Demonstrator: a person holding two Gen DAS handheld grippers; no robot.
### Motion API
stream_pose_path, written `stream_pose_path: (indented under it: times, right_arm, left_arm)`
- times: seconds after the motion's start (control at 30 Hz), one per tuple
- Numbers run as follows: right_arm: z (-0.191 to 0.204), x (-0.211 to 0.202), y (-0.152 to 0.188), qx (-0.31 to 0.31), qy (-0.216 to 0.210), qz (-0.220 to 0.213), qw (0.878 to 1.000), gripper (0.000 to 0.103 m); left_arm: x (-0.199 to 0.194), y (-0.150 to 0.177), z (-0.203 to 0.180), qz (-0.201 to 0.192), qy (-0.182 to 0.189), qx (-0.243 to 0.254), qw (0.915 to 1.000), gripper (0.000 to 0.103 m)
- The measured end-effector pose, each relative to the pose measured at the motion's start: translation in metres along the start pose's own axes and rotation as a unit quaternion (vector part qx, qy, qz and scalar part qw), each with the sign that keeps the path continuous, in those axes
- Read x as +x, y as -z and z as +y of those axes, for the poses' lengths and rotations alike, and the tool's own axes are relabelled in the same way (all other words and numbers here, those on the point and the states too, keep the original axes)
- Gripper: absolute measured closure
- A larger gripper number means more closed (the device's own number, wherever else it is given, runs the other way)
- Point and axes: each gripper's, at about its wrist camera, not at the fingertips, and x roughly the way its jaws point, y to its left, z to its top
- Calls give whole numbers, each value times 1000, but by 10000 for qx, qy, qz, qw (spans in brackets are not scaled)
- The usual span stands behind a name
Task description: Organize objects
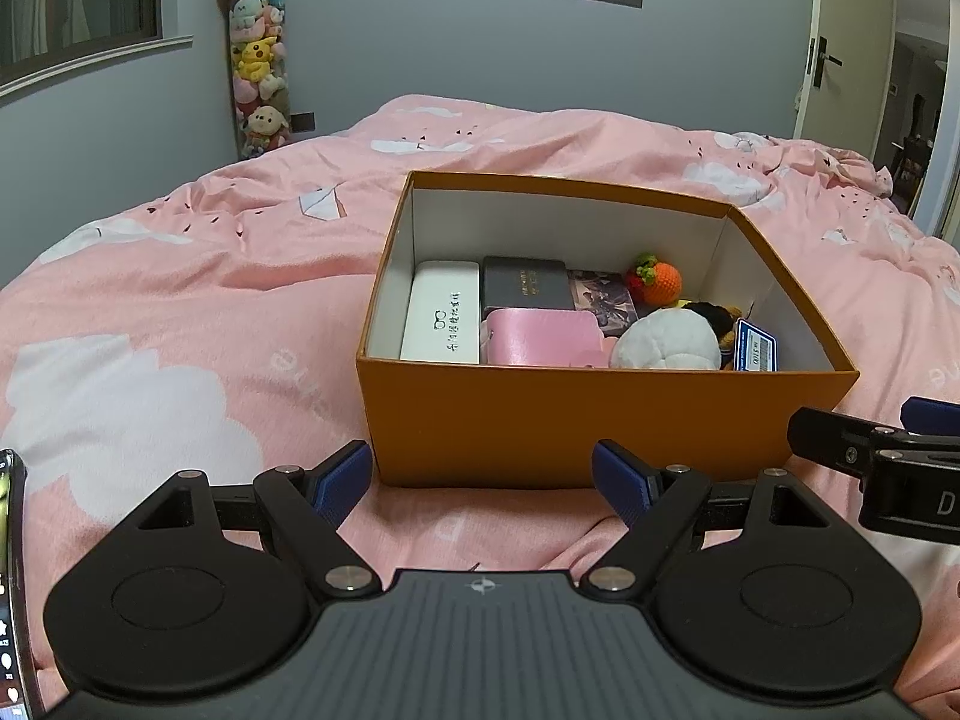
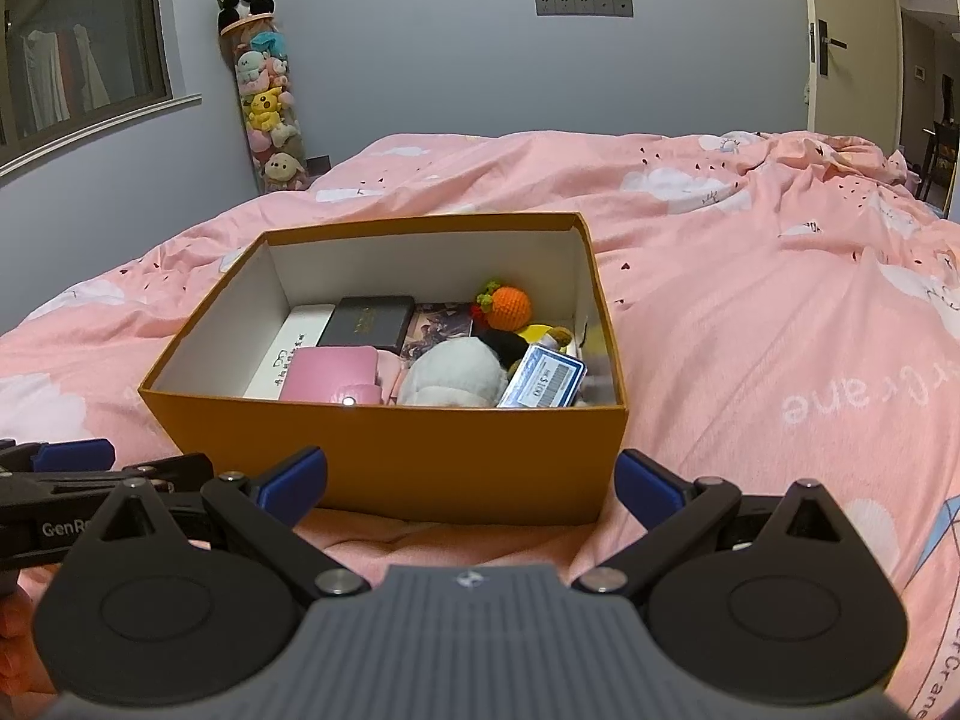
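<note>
An orange cardboard box (image 1: pixel 600 414) (image 2: pixel 384 450) stands open on the pink bed. Inside lie a white glasses case (image 1: pixel 441 318) (image 2: pixel 288 348), a dark flat case (image 1: pixel 525 285) (image 2: pixel 366 321), a pink wallet (image 1: pixel 540 339) (image 2: pixel 333 381), a white plush (image 1: pixel 666 345) (image 2: pixel 450 381), a crocheted orange (image 1: pixel 660 282) (image 2: pixel 507 306) and a blue card pack (image 1: pixel 756 348) (image 2: pixel 543 384). My left gripper (image 1: pixel 483 483) is open and empty just before the box's front wall. My right gripper (image 2: pixel 471 483) is also open and empty at that wall.
The pink duvet (image 1: pixel 180 312) (image 2: pixel 780 330) with cloud prints covers the bed around the box. A tall tube of plush toys (image 1: pixel 261 60) (image 2: pixel 270 108) stands against the far wall. A door (image 2: pixel 840 36) is at the far right. A phone edge (image 1: pixel 12 588) shows at far left.
</note>
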Motion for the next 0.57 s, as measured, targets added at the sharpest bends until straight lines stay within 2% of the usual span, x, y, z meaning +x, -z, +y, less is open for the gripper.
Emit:
stream_pose_path:
  times: [0.57]
  right_arm:
    - [2,-1,2,-53,-54,53,10000,1]
  left_arm:
    - [0,1,-1,55,31,15,10000,6]
